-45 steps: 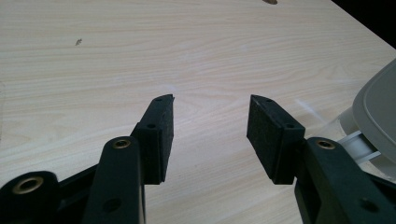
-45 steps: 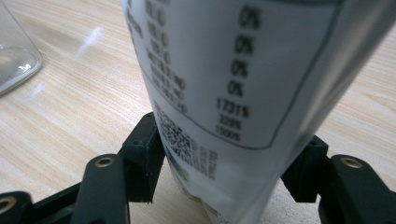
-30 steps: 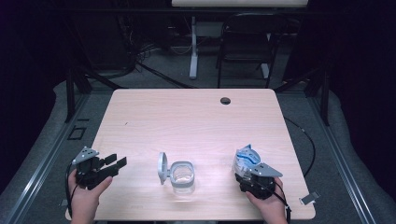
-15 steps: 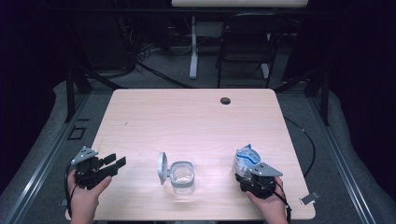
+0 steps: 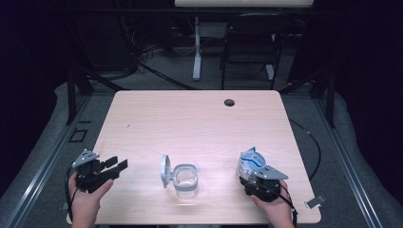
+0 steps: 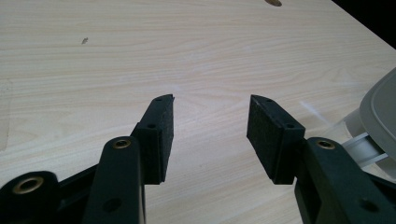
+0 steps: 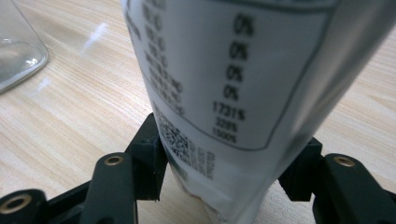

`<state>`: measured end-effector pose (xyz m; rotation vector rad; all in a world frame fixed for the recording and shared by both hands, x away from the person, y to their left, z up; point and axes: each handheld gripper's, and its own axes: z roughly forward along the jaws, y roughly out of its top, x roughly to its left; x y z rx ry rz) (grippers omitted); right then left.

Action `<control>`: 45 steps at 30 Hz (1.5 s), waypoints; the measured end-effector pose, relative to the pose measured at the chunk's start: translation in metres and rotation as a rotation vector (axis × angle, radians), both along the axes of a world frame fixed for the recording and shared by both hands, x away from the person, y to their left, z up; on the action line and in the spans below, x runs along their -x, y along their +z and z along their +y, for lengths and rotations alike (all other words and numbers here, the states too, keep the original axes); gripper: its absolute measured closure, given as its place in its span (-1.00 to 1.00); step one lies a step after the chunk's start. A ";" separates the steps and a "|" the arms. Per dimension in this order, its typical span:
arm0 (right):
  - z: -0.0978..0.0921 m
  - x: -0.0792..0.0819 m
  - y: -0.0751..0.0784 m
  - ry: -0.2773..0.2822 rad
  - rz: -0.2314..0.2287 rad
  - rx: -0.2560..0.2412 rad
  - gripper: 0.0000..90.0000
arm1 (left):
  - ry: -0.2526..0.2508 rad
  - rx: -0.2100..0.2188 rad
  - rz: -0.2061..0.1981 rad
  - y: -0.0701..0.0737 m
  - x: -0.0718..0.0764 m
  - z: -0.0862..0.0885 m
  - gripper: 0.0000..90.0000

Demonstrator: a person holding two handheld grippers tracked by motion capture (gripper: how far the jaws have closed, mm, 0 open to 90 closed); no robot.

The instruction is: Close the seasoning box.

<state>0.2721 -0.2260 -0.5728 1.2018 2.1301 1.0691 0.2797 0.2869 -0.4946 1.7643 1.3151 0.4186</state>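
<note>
Upright, long axis vertical, the pouch (image 5: 248, 163) stands clenched in the right tool (image 5: 252, 176); the left tool (image 5: 116, 166) gapes empty.

The left gripper (image 6: 210, 135) fingers (image 6: 159, 135) gape above bare table (image 6: 140, 56).

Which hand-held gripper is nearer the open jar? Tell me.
Right, narrowly. The right hand-held gripper, shut on a packet, sits just right of the jar; the left hand-held gripper, open, sits slightly farther to its left.
</note>
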 end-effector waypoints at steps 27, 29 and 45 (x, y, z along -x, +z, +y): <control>0.000 0.001 0.000 -0.002 -0.017 0.000 0.00 | 0.004 0.009 -0.008 0.000 -0.001 0.002 0.15; 0.001 0.001 0.001 0.004 -0.018 -0.002 0.00 | 0.005 0.010 -0.008 0.000 -0.001 0.002 0.15; 0.010 0.006 0.022 0.050 -0.043 0.010 0.00 | 0.012 0.013 -0.005 0.000 0.000 0.004 0.15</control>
